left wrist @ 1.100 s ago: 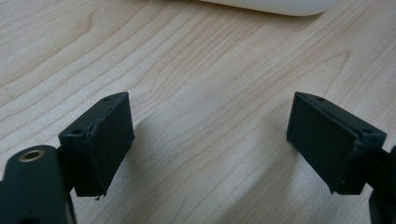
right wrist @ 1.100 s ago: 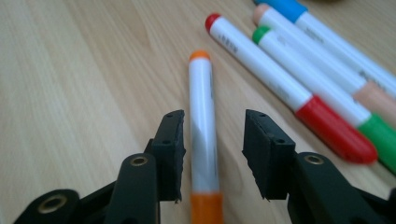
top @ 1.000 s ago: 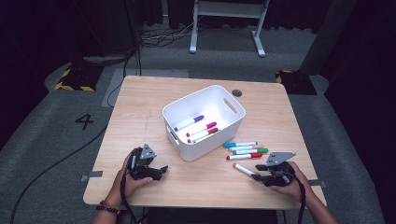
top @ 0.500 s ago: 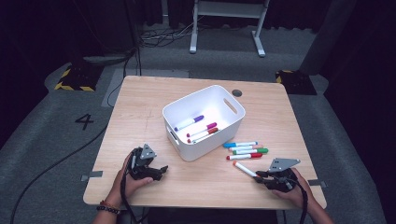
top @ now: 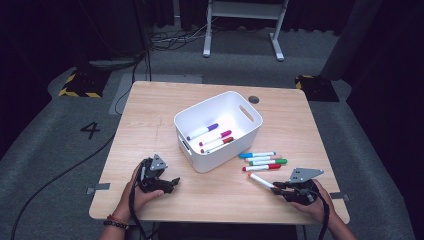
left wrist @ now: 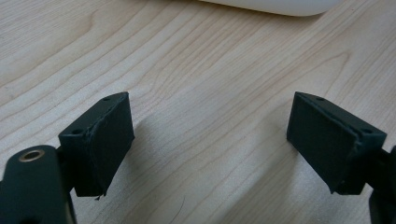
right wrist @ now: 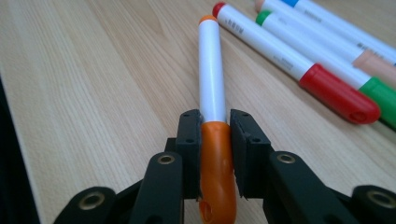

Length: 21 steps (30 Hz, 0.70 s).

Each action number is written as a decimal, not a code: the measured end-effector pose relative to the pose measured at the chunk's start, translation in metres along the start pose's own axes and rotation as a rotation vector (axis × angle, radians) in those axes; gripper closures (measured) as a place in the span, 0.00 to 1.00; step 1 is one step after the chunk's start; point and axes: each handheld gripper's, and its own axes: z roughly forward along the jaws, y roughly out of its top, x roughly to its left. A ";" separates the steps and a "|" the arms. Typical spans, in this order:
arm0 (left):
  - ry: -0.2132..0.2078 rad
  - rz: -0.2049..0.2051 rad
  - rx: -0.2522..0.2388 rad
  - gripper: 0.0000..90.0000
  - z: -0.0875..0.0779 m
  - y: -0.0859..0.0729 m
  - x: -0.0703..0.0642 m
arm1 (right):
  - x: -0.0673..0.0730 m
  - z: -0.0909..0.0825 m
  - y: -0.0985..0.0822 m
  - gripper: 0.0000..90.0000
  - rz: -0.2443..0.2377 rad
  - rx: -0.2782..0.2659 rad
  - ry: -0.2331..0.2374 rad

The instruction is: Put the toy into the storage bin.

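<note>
Orange marker point(right wrist: 212, 140) clamped between right hand-held gripper point(right wrist: 214, 154) jaws.

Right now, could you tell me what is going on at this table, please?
A person is sorting markers into the white bin. The right gripper has just closed its jaws on the orange marker, which still lies on the table beside four other loose markers. Three markers are already in the bin. The left gripper rests open on the table, holding nothing.
</note>
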 end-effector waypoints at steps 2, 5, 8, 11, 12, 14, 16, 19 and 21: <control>0.001 0.000 0.001 0.17 0.000 0.000 0.000 | 0.001 -0.006 0.003 0.83 -0.002 -0.019 -0.006; 0.001 -0.001 0.001 0.17 0.000 0.000 0.000 | 0.002 -0.018 0.009 0.83 -0.004 -0.060 -0.013; 0.000 0.000 0.001 0.17 0.000 0.000 0.000 | 0.004 -0.028 0.017 0.83 -0.017 -0.096 -0.017; 0.001 -0.001 0.001 0.16 0.000 0.000 0.000 | 0.005 -0.038 0.028 0.83 -0.028 -0.134 -0.032; 0.000 0.000 0.001 0.17 0.000 0.000 0.000 | 0.004 -0.042 0.032 0.83 -0.031 -0.147 -0.022; 0.000 0.000 0.000 0.16 0.000 0.000 0.000 | 0.003 -0.046 0.042 0.83 -0.034 -0.170 -0.029; 0.000 -0.001 0.000 0.16 0.000 0.000 0.000 | 0.001 -0.052 0.052 0.83 -0.037 -0.196 -0.029; 0.000 -0.001 0.000 0.17 0.000 0.000 0.000 | 0.000 -0.058 0.070 0.83 -0.047 -0.230 -0.033; -0.001 -0.001 0.000 0.16 0.000 0.000 0.000 | -0.001 -0.062 0.083 0.83 -0.051 -0.248 -0.036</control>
